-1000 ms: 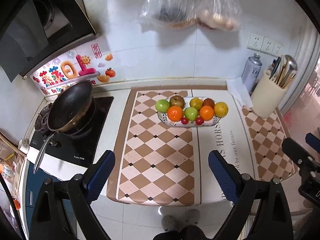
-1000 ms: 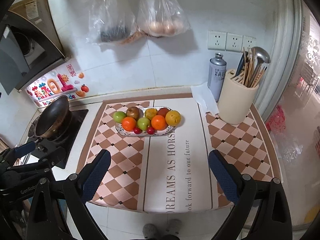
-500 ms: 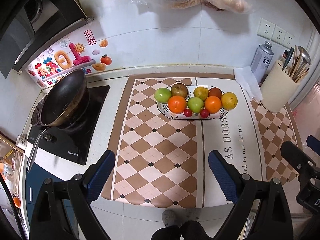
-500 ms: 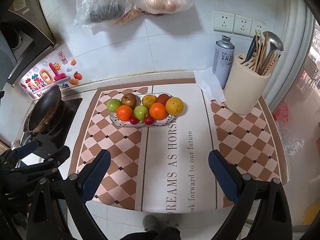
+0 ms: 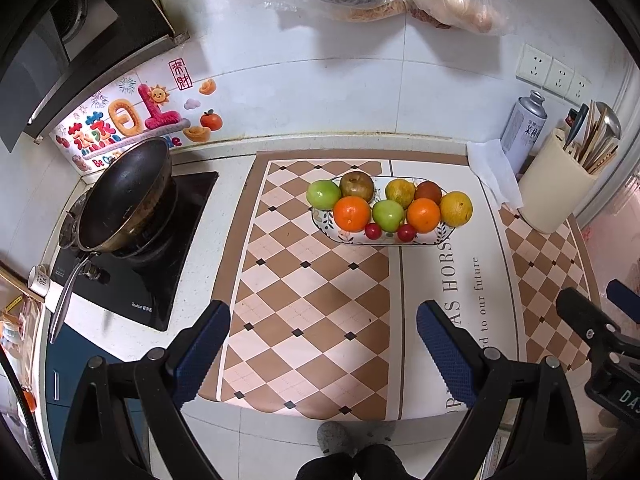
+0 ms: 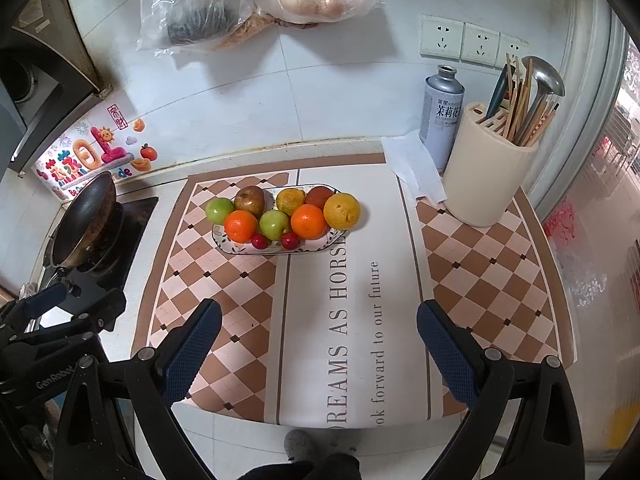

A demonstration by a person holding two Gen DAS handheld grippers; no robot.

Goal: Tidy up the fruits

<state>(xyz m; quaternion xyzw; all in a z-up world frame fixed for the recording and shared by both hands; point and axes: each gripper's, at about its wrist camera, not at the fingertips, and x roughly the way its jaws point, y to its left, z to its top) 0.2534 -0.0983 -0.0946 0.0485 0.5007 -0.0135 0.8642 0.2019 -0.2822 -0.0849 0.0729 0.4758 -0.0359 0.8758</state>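
Observation:
A patterned oval plate (image 5: 440, 236) (image 6: 316, 246) sits on the checkered mat at the back of the counter. It holds several fruits: green apples (image 5: 323, 194), oranges (image 5: 351, 213) (image 6: 308, 221), a brown pear (image 6: 249, 200), a yellow citrus (image 5: 456, 208) (image 6: 341, 211) at the right end and two small red fruits (image 6: 259, 241). My left gripper (image 5: 324, 344) and my right gripper (image 6: 320, 344) are both open and empty, above the counter's front edge, well short of the plate.
A black wok (image 5: 124, 196) sits on the stove at the left. A cream utensil holder (image 6: 488, 184), a grey spray can (image 6: 442, 114) and a white cloth (image 6: 416, 168) stand at the back right. Two plastic bags (image 6: 256, 4) hang on the wall.
Both grippers have moved forward and a little lower toward the counter, so the plate of fruit looks larger and nearer. Both stay open and empty.

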